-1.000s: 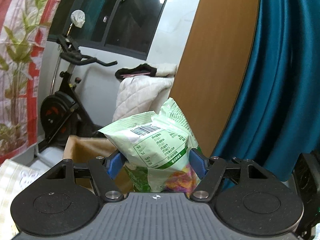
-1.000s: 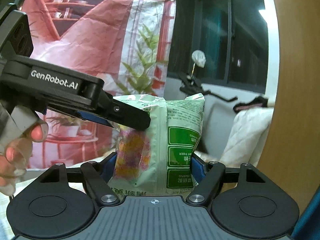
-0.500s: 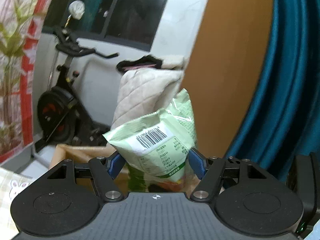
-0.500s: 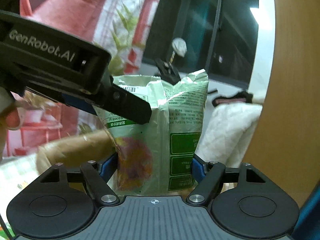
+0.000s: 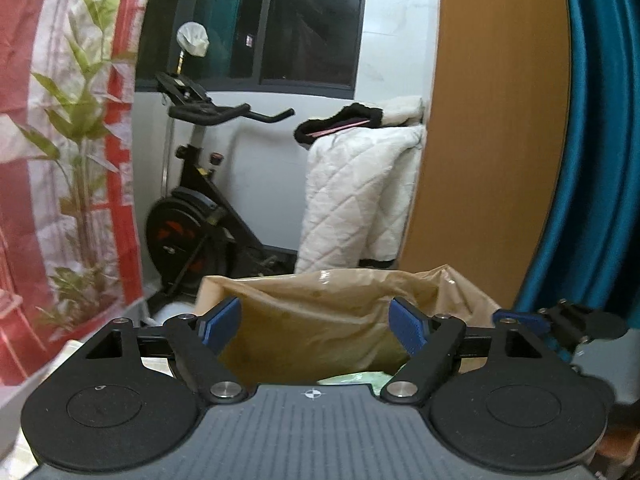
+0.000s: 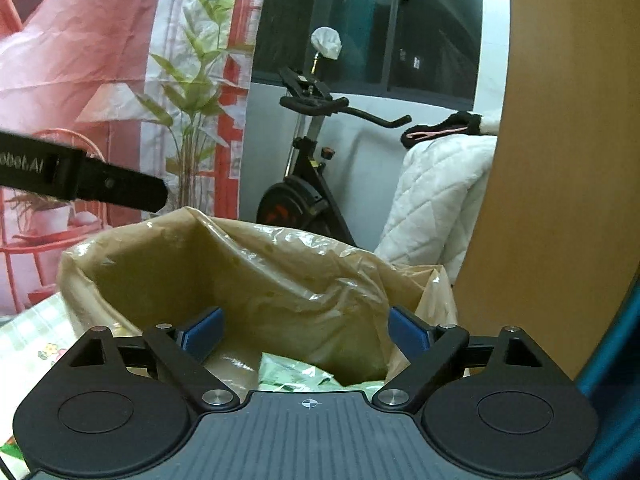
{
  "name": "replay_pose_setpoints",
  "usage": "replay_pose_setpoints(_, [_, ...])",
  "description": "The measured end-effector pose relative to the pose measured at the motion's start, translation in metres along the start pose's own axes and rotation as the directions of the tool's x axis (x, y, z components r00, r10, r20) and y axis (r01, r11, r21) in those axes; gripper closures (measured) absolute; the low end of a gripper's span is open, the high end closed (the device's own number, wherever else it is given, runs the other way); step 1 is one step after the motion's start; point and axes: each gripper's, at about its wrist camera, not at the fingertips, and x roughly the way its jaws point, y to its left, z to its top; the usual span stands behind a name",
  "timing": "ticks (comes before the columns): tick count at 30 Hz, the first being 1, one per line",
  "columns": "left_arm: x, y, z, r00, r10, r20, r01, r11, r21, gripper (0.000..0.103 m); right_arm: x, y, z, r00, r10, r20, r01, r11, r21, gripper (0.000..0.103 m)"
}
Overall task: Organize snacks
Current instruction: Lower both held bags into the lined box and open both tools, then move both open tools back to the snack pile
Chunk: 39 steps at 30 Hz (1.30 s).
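Both the left hand-held gripper [image 5: 316, 326] and right hand-held gripper [image 6: 306, 330] are opening, empty, above the bag-lined box [image 6: 280, 264] where green snack packets [image 6: 296, 374] lie; next, probably fetching more snacks.

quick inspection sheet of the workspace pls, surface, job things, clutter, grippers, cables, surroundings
surface: checked tablecloth shows at the lower left, beside the bag.
job's things: open tan plastic bag; green snack packet lies inside it, low and partly hidden by the gripper body.
clutter: nothing seen.
grippers: left gripper and right gripper both over the bag mouth, jaws opening, nothing between the pads.
cables: nothing seen.
surroundings: exercise bike, white quilted blanket, wooden panel, teal curtain, printed backdrop, dark window.
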Motion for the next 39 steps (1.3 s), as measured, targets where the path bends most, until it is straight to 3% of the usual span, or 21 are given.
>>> replay_pose_setpoints(6, [-0.029,0.003,-0.006,0.998,0.063,0.023,-0.064,0.997,0.043,0.020,-0.024,-0.004,-0.003,0.999,0.037,0.010,-0.038,0.998,0.048,0.013])
replay_pose_setpoints(20, [-0.092,0.031,-0.045,0.988,0.153,0.012,-0.152,0.987,-0.058,0.020,-0.085,-0.001,-0.036,0.995,0.079,0.056,-0.086,0.983,0.160,0.003])
replay_pose_setpoints(26, [-0.110,0.039,-0.073,0.987,0.156,0.023,-0.153,0.984,-0.088,0.016,-0.102,-0.001,-0.061,0.992,0.085,0.092,-0.103,0.971,0.217,0.001])
replay_pose_setpoints(34, [-0.121,0.043,-0.102,0.981,0.193,0.004,-0.190,0.968,-0.163,0.016,-0.108,-0.004,-0.103,0.994,0.064,0.085,-0.086,0.953,0.291,0.001])
replay_pose_setpoints(39, [-0.121,0.042,-0.120,0.979,0.203,-0.019,-0.204,0.965,-0.163,0.016,-0.111,-0.003,-0.129,0.996,0.040,0.076,-0.062,0.948,0.313,0.001])
